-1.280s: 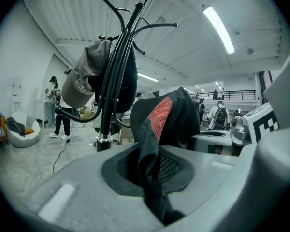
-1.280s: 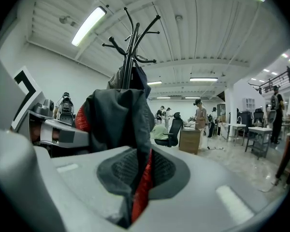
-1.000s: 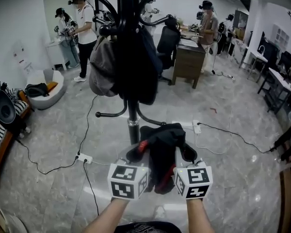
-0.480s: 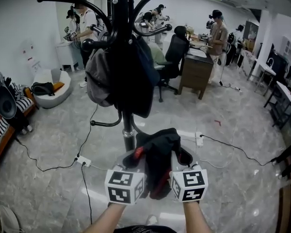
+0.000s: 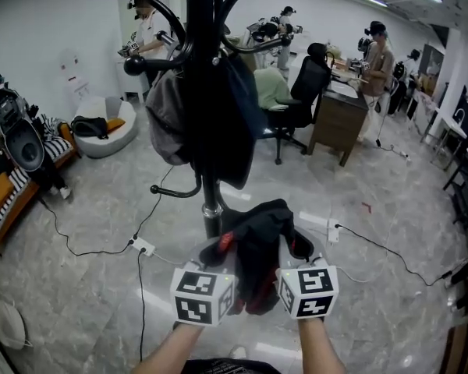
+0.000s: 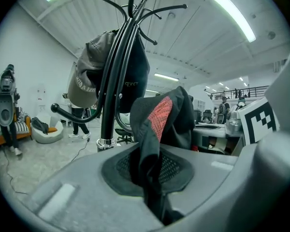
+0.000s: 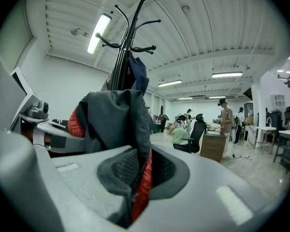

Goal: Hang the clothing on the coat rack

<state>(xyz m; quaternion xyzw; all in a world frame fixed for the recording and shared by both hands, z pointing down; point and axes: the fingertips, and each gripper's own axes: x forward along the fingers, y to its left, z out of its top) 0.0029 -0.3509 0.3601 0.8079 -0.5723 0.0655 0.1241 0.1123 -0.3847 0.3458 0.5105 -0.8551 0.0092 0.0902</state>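
Observation:
A black garment with red trim [image 5: 259, 244] hangs bunched between my two grippers, just in front of the black coat rack [image 5: 207, 92]. My left gripper [image 5: 228, 249] is shut on the garment's left edge [image 6: 157, 129]; its pads pinch the cloth. My right gripper [image 5: 290, 249] is shut on the right edge [image 7: 118, 124], red lining showing between its jaws. The rack's pole [image 6: 117, 81] stands close ahead with curved hooks [image 7: 130, 45] above. A grey cap [image 5: 165, 119] and a dark garment [image 5: 222, 123] hang on the rack.
Cables and a power strip [image 5: 143, 247] lie on the marble floor around the rack's base. A black office chair [image 5: 303, 100] and a wooden desk [image 5: 337, 123] stand behind on the right. Several people work at the back. A white beanbag [image 5: 101, 127] sits at the left.
The view has shifted: the rack and room slid rightwards and nearer. Both grippers hold the garment as before, keeping the same place under the rack.

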